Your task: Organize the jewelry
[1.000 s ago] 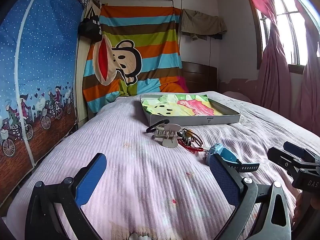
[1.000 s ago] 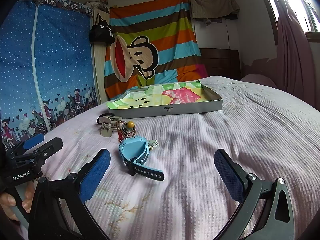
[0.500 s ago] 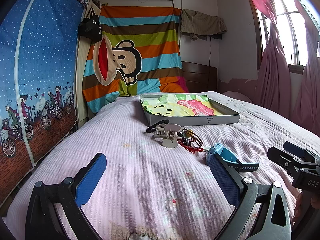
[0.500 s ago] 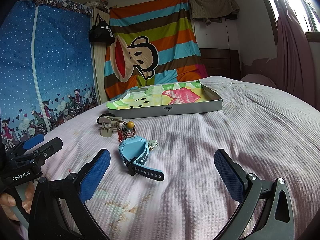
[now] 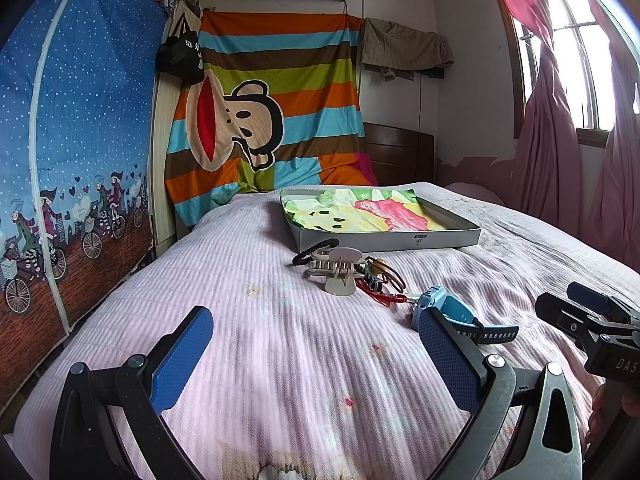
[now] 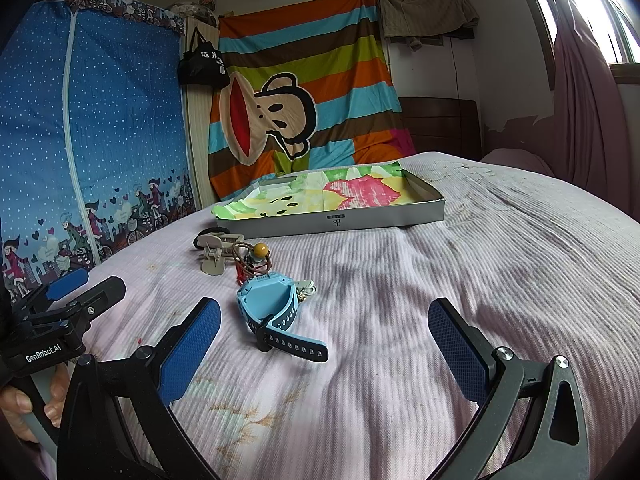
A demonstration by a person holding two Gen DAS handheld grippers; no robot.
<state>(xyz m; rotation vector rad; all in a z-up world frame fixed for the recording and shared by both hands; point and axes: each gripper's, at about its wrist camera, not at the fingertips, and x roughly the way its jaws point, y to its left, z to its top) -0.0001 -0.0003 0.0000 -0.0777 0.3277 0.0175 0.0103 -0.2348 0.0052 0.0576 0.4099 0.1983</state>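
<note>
Pink ribbed fabric covers the bed (image 5: 280, 344), soft and striped with fine ridges. From the left wrist view, the left gripper (image 5: 316, 356) hangs low over this cover with its jaws wide apart and nothing between them; the fingers (image 5: 182, 354) have blue pads with a small diamond grain on black plastic arms. Ahead lies a beige plastic hair claw (image 5: 338, 270), with a black hair tie (image 5: 314, 250) looped behind it and touching it. Just beside the claw, to its right, sits a tangle of brown hair bands and a red cord (image 5: 380, 294). A light blue watch (image 5: 444, 308) with a dark perforated strap lies near the right fingertip. Further back stands a flat grey tray (image 5: 384, 240), rectangular, lined with crumpled coloured paper. At the right edge the right gripper (image 5: 588, 316) shows from the side — here its opening is hard to judge.

From the right wrist view, the right gripper (image 6: 324, 354) is also wide open and holds nothing. The watch (image 6: 268, 306) is seen more fully here, curved on its side, its strap end lying flat toward the camera. This view shows an orange bead (image 6: 261, 248) in the tangle and small metal pieces (image 6: 305, 290) touching the watch — both hidden in the other view. The tray (image 6: 336, 222) is well apart from the jewelry. The left gripper (image 6: 72, 296) and a hand (image 6: 28, 408) on its handle appear at the left.
</note>
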